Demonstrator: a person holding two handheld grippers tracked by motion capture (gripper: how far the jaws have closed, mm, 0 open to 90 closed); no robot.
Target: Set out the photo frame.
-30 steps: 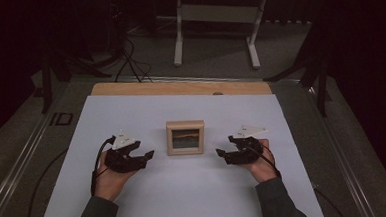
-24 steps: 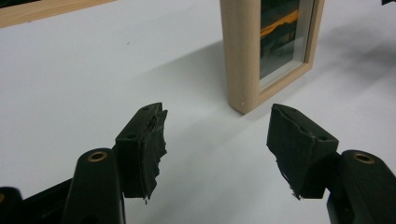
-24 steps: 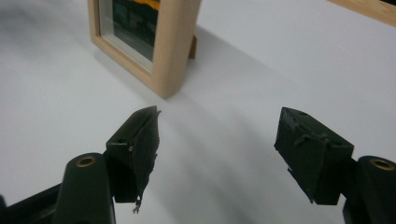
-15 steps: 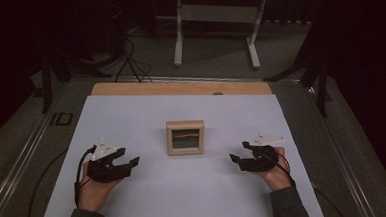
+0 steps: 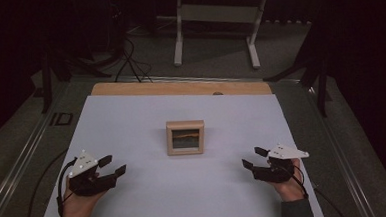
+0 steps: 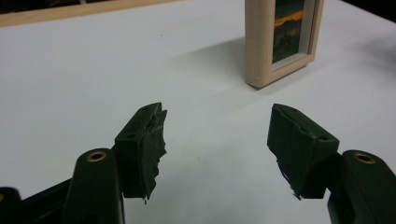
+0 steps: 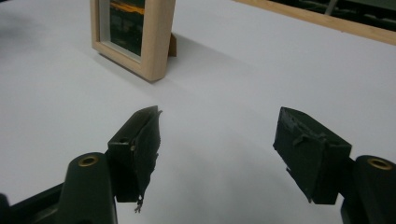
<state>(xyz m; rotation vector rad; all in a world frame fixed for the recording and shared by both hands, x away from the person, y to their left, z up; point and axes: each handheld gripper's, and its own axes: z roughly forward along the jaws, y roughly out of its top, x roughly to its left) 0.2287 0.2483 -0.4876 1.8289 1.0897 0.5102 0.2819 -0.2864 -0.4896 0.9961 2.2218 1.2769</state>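
Left claw (image 5: 113, 165) low at the near left of the tabletop (image 5: 131, 121), jaws spread wide, nothing between them. Its hand (image 5: 78, 204) comes in from the bottom edge. Well apart from the frame.

Centre: small wooden picture frame (image 5: 185, 137), standing upright on the white sheet, picture side facing the person. Nothing touches it.

Right claw (image 5: 251, 157) at the near right, jaws also wide apart and empty, held by the right hand (image 5: 285, 186). Also well clear of the frame.

Progress, as a judgement: the frame looks set in place, upright and square to the person, both claws off it. Either the placing is finished or no grasp has begun; nothing in hand right now, so little or nothing seems left beyond leaving it alone.

View differences: the left gripper view catches the frame (image 6: 280, 39) edge-on from its left side, showing its depth and the dark picture with an orange streak, plus ragged padding on the left claw (image 6: 215, 128) jaws. The right gripper view shows the frame (image 7: 133, 32) from the other side, with a small prop behind it, past the right claw (image 7: 217, 130). The high view gives the layout.
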